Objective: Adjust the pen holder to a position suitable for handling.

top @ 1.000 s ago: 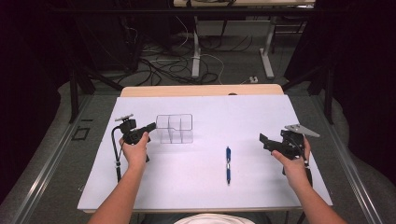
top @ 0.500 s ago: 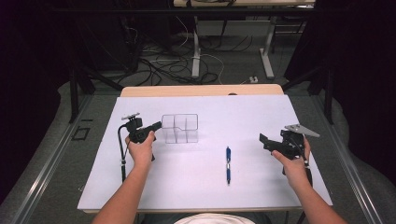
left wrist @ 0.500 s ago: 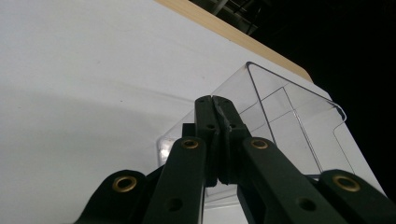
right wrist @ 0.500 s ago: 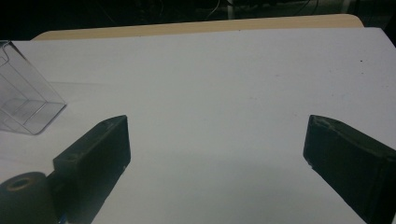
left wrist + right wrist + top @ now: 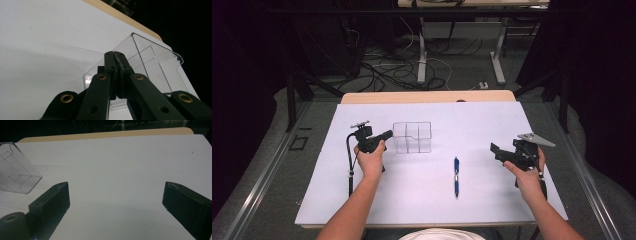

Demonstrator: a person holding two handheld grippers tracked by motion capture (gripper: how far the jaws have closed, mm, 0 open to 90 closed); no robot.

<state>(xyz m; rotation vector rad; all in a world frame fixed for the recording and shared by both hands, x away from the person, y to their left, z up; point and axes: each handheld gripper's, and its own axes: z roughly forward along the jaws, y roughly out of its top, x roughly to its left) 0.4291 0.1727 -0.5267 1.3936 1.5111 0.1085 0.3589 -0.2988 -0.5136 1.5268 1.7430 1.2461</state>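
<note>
Pinching its jaws together on the near wall of the clear plastic divided organizer (image 5: 150,62), the left tool (image 5: 115,53) holds it at the rim; the box looks light, stiff and slick, so a wall edge seems the sensible hold. Gaping wide and empty, the right tool (image 5: 116,197) hovers over bare table (image 5: 120,157), the organizer far to its left. Glare blurs the organizer's inner dividers.

A white sheet covers the bench (image 5: 492,125), whose pale wood edge runs along the upper part of the frame. The divided box (image 5: 412,137) at centre is clear and colourless. The pen (image 5: 456,176) below it is blue with a white band. Both grippers, left (image 5: 388,134) and right (image 5: 493,148), are black; brass-coloured rivets (image 5: 101,77) dot the left one.
</note>
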